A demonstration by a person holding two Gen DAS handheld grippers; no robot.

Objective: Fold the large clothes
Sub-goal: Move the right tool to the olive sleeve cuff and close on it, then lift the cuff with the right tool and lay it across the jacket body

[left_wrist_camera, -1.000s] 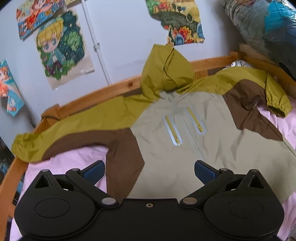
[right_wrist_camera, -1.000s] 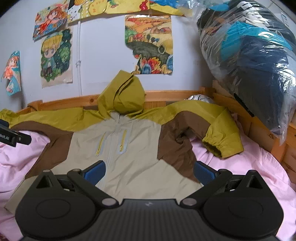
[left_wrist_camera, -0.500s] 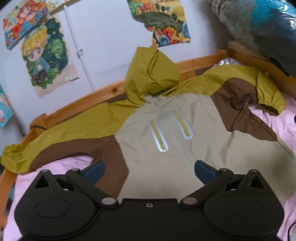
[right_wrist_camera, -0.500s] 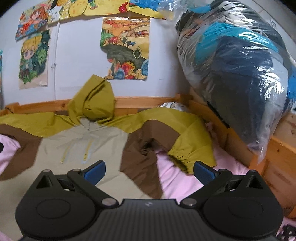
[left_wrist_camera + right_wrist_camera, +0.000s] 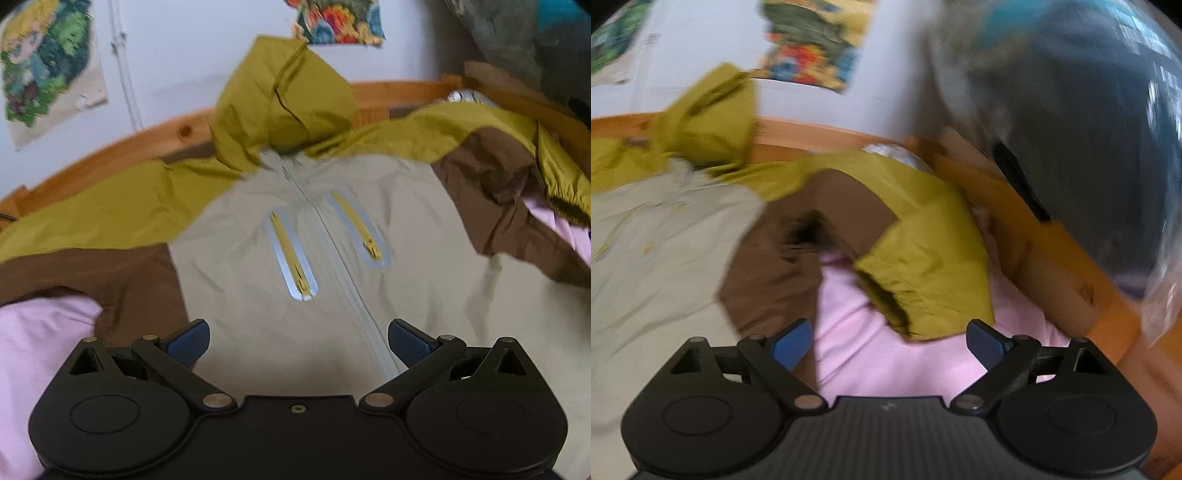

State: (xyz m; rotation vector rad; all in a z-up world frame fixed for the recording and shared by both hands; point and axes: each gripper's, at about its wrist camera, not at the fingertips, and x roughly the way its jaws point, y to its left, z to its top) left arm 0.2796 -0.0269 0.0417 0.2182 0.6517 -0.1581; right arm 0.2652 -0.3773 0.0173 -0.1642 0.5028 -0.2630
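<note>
A hooded jacket [image 5: 332, 236] in beige, olive and brown lies front up on a pink sheet, its hood [image 5: 280, 96] against the wooden bed rail. My left gripper [image 5: 297, 341] hangs open low over the beige chest beside the centre zip, with nothing between its fingers. In the right wrist view the jacket's right sleeve [image 5: 923, 266] is bent, its elastic olive cuff [image 5: 886, 299] lying just ahead of my right gripper [image 5: 888, 341]. The right jaws are wide and closing, with only pink sheet between them.
A wooden bed frame [image 5: 1063, 258] borders the mattress at the back and right. A large plastic bag of bedding [image 5: 1071, 129] sits on the right rail. Posters [image 5: 44, 62] hang on the white wall. Pink sheet [image 5: 33, 347] shows beside the left sleeve.
Both grippers have come down and closer to the jacket. The left one moved over the chest. The right one swung right to the sleeve cuff, and its jaws narrowed slightly.
</note>
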